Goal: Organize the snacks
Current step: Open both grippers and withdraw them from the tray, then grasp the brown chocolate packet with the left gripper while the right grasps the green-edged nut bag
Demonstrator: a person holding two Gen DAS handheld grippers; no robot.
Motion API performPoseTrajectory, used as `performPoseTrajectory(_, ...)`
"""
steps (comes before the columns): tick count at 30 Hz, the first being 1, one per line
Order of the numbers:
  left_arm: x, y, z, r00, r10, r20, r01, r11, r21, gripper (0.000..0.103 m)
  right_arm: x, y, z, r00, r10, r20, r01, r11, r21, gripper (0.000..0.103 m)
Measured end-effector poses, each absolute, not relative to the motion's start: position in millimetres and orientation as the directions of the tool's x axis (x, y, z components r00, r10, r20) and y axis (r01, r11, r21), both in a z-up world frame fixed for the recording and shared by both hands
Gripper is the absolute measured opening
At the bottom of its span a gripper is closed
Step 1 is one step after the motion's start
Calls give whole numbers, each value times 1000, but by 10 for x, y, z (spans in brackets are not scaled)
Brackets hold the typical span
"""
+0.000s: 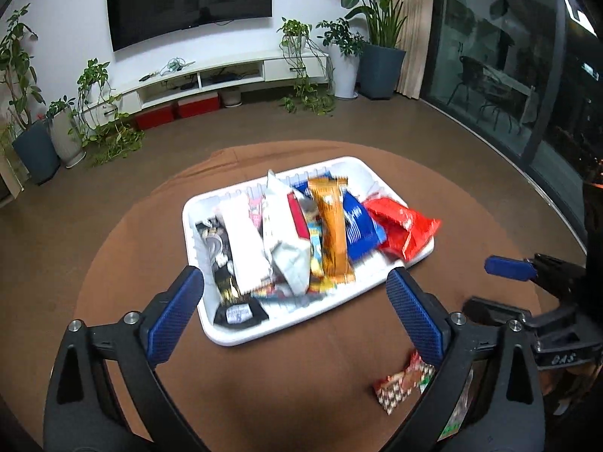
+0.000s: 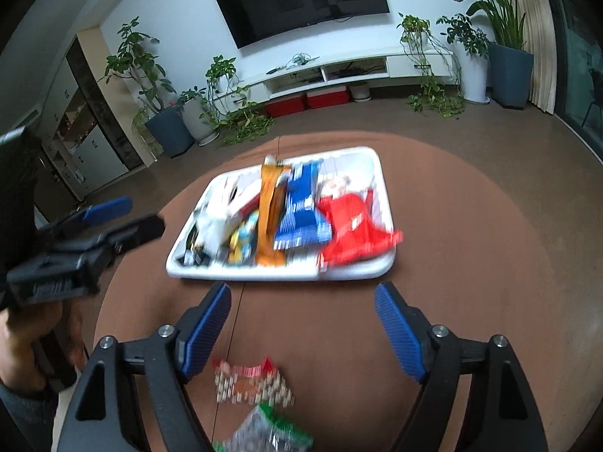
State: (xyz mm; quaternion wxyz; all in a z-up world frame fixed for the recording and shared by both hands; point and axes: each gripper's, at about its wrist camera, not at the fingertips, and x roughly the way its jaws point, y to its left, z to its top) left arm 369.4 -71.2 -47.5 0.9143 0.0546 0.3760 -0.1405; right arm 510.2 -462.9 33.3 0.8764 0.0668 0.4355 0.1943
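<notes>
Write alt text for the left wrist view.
A white tray packed with snack packets side by side, among them an orange bar and a red packet, sits on a round brown table. The open left hand-held gripper is empty in front of it; one patterned packet lies loose nearby.

Glossy foil snack wrappers (image 1: 331, 226) are held in a smooth white plastic tray (image 1: 241, 333) on a matt brown tabletop (image 1: 301, 384).

1 white tray (image 1: 226, 333) holding ~8 snack packs (image 1: 331, 226); 2 packets (image 2: 252, 380) on the table near it.
</notes>
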Motion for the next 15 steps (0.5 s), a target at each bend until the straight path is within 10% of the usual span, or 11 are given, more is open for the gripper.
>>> performPoseTrajectory(15, 3197, -1079, -1067, 530, -296, -794, 583, 808, 88, 99, 4244, -4675, -126, 472, 406, -783, -222, 914, 340, 81)
